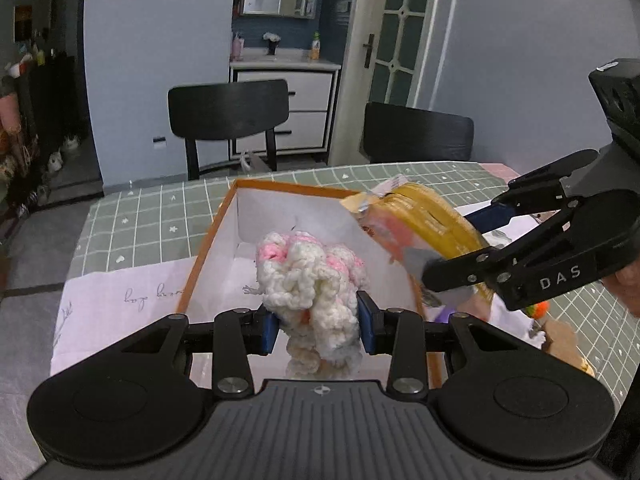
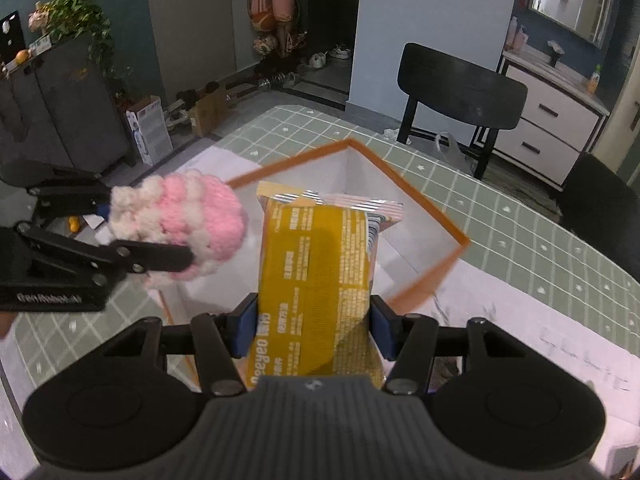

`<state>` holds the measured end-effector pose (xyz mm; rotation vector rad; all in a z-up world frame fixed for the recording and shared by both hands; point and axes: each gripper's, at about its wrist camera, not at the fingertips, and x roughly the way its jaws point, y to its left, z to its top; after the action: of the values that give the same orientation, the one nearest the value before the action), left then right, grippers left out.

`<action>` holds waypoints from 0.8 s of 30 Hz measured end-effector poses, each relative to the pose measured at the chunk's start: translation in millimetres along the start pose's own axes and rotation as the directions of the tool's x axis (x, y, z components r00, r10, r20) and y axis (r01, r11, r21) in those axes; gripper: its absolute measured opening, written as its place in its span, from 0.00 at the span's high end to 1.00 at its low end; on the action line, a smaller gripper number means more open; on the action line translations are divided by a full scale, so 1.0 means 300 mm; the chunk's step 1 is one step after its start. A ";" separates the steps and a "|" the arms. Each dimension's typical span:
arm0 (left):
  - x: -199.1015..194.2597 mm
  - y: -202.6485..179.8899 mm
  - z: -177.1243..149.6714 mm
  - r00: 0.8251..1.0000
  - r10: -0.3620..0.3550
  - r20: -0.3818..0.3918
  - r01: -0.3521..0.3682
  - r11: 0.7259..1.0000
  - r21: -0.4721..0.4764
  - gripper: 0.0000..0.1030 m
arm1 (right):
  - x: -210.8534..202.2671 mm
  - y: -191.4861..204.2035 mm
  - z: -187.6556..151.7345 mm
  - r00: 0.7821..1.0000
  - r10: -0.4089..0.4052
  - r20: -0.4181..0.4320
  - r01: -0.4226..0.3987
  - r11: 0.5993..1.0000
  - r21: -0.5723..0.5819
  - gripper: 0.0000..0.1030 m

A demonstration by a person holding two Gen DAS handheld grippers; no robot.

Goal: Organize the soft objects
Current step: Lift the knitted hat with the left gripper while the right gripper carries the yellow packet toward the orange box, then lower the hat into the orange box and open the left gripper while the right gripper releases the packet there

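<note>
Both grippers (left (image 1: 319,326), right (image 2: 313,326)) hold loads above the box (image 1: 208,240) rim.

Pink-and-white knit (image 1: 316,280), yellow packet (image 2: 316,280), orange-rimmed white box (image 1: 208,240), green grid tablecloth (image 1: 140,220).

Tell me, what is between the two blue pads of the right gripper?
The yellow snack packet, clamped between them above the orange-rimmed box; the right wrist view shows it.

A fluffy pink-and-white knitted bundle (image 1: 312,280) hangs above the orange-rimmed white box (image 1: 208,240), pinched at both sides. A yellow snack packet (image 2: 316,280), upright and tilted, hangs over the box too, right beside the bundle.
</note>
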<state>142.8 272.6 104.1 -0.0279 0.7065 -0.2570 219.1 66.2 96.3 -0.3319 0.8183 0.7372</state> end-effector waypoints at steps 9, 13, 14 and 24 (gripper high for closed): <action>0.131 0.079 -0.035 0.996 0.054 -0.076 -0.054 0.998 -0.007 0.58 | 0.184 0.045 0.092 0.999 -0.012 -0.053 0.013 1.000 0.027 0.45; 0.175 0.090 -0.035 0.990 0.072 -0.124 -0.071 0.997 0.013 0.58 | 0.247 0.064 0.098 0.996 0.000 -0.084 0.004 0.999 0.044 0.45; 0.186 0.092 -0.037 0.988 0.078 -0.135 -0.076 0.997 0.017 0.58 | 0.265 0.067 0.099 0.996 0.003 -0.093 0.002 0.999 0.050 0.45; 0.262 0.071 -0.074 0.968 0.156 -0.195 -0.138 0.985 0.104 0.57 | 0.416 0.062 0.066 0.980 0.050 -0.191 -0.027 0.992 0.122 0.45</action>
<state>190.8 275.6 34.5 0.1383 0.8952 -0.1495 273.8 147.7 14.8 -0.2844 1.0512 0.6961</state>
